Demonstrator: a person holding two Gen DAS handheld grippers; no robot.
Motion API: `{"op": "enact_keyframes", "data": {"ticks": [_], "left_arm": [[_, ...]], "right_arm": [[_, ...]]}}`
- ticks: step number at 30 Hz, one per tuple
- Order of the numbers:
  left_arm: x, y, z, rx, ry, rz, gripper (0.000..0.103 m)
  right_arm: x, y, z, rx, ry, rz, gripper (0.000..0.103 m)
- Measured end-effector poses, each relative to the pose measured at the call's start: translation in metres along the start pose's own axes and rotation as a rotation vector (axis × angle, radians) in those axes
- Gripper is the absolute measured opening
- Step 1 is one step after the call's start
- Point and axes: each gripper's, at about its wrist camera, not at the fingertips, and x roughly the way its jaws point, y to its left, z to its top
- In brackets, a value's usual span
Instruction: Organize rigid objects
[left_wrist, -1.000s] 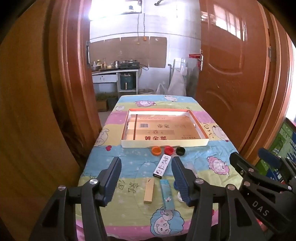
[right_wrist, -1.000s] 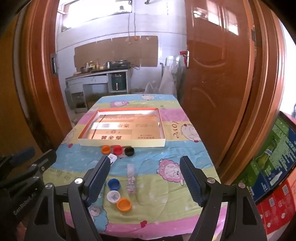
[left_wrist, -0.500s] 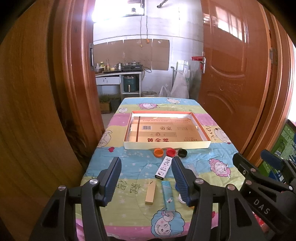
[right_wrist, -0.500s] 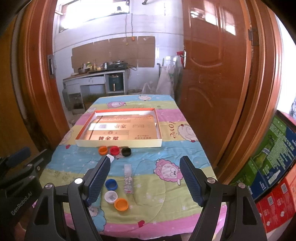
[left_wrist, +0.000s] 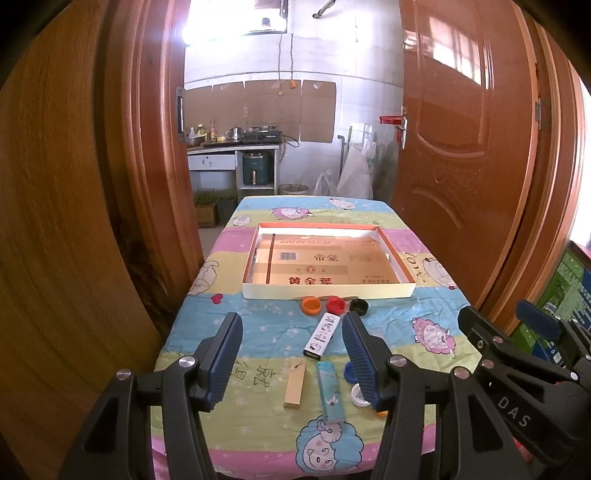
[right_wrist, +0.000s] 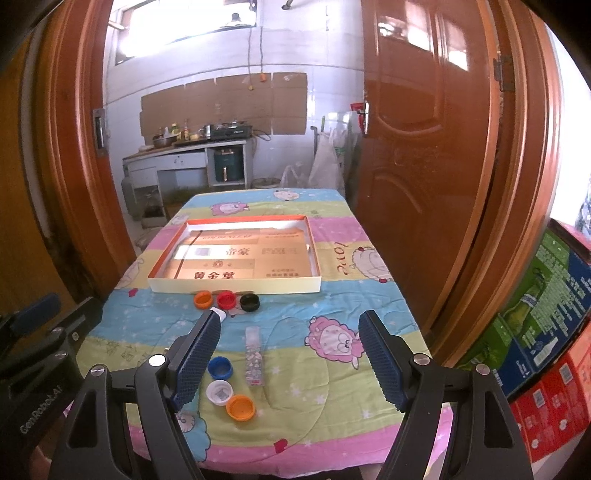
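A shallow cardboard tray (left_wrist: 325, 293) (right_wrist: 236, 286) with an orange rim lies mid-table. Orange (left_wrist: 310, 305), red (left_wrist: 335, 305) and black (left_wrist: 358, 306) bottle caps line its near wall. Nearer lie a white patterned box (left_wrist: 321, 335), a tan box (left_wrist: 294, 384) and a teal box (left_wrist: 330, 389). Blue (right_wrist: 219, 367), white (right_wrist: 219, 392) and orange (right_wrist: 241, 407) caps and a clear patterned box (right_wrist: 254, 356) lie at the front. My left gripper (left_wrist: 291, 360) and right gripper (right_wrist: 290, 358) hover open above the front edge, holding nothing.
The table (right_wrist: 369, 295) wears a colourful cartoon cloth and stands in a doorway between wooden doors (left_wrist: 461, 155). Stacked green and red cartons (right_wrist: 546, 314) sit to the right. A kitchen counter (left_wrist: 232, 151) stands far behind.
Both grippers have drawn back and tilted upward a little, so the table sits lower and farther in both views. Nothing on the table has moved.
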Motion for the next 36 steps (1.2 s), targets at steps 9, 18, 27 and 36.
{"op": "enact_keyframes", "data": {"ticks": [9,18,27,36], "left_arm": [[0.0008,0.0001,-0.0008,0.002,0.001,-0.007,0.057],[-0.0007,-0.0011,-0.0029,0.013,-0.009,-0.011,0.057],[0.0001,-0.0015,-0.0035,0.011,-0.006,-0.013,0.057],[0.0015,0.0001,-0.0034,0.007,-0.003,-0.012,0.057]], "right_arm": [[-0.0004,0.0006,-0.0005,0.000,-0.004,-0.006,0.079],[-0.0012,-0.0003,-0.0007,0.000,-0.004,-0.005,0.079],[-0.0011,-0.0002,-0.0009,-0.001,-0.005,-0.006,0.079],[-0.0009,-0.0006,-0.0011,0.001,-0.005,-0.006,0.079]]}}
